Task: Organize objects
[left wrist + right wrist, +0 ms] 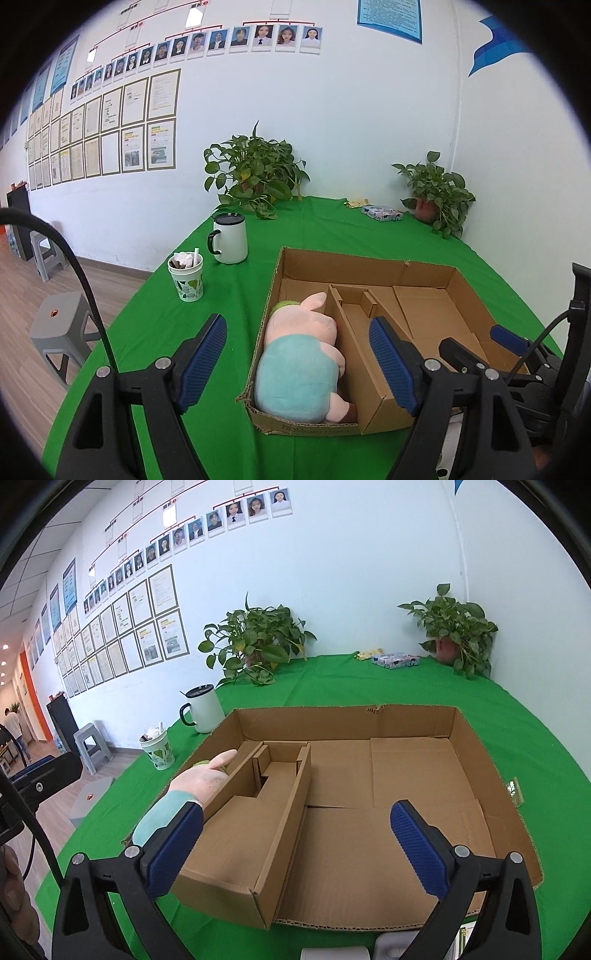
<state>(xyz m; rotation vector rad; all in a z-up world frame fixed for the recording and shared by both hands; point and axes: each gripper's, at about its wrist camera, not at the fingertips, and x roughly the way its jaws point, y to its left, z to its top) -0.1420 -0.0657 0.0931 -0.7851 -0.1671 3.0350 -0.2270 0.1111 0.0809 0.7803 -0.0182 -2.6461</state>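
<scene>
Pink plush pig in a pale blue shirt, green tuft on its head (pixel 303 365): lying in the left-hand compartment of the shallow brown cardboard box (pixel 369 266), lower centre of the left wrist view. A folded cardboard divider insert (pixel 258 812) runs just beside it, touching along its right side; the rest of the box is bare cardboard.

Left gripper (pixel 299 365): blue-padded fingers spread wide, nothing between the pads; they frame the pig from nearer the camera. Right gripper (pixel 297 845): fingers wide apart, empty, over the box's near edge in the lower part of the right wrist view.

Green tablecloth (pixel 229 295) under the box. Left of the box: leaf-printed paper cup (pixel 186 275), then white mug with dark lid (pixel 231 238). Two potted leafy plants (pixel 255 170) against the white wall, at the table's back edge.
</scene>
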